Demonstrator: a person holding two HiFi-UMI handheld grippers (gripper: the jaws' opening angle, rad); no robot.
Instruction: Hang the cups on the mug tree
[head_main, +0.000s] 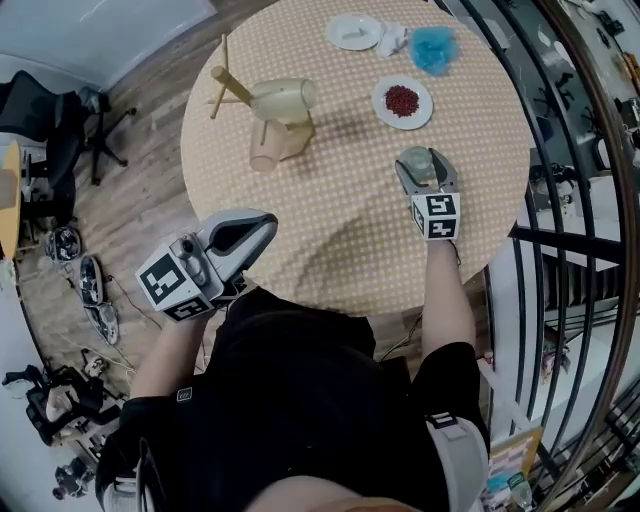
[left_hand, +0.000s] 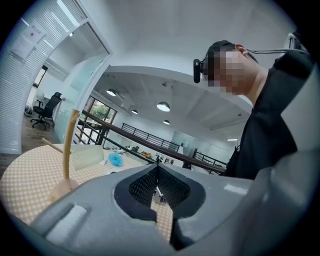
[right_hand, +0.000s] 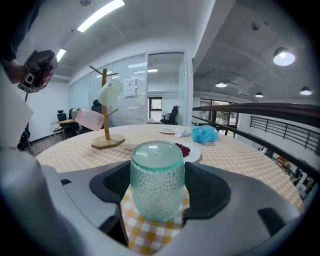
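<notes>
An upside-down green glass cup (head_main: 420, 165) (right_hand: 157, 180) stands on the round checked table (head_main: 340, 240) near its front right. My right gripper (head_main: 425, 172) (right_hand: 157, 192) has its wide jaws on either side of the cup, which rests on the cloth. The wooden mug tree (head_main: 232, 85) (right_hand: 105, 107) stands at the far left and carries a cream cup (head_main: 283, 97) (right_hand: 110, 92) and a pink cup (head_main: 265, 158) (right_hand: 90, 119). My left gripper (head_main: 262, 225) (left_hand: 157, 172) hovers shut and empty at the table's near left edge.
Beyond the green cup sit a plate of red beans (head_main: 402, 101), a white plate (head_main: 354, 31), a white cloth (head_main: 392, 40) and a blue puff (head_main: 434, 48). A black railing (head_main: 560, 150) runs along the right. An office chair (head_main: 60, 130) stands on the floor at left.
</notes>
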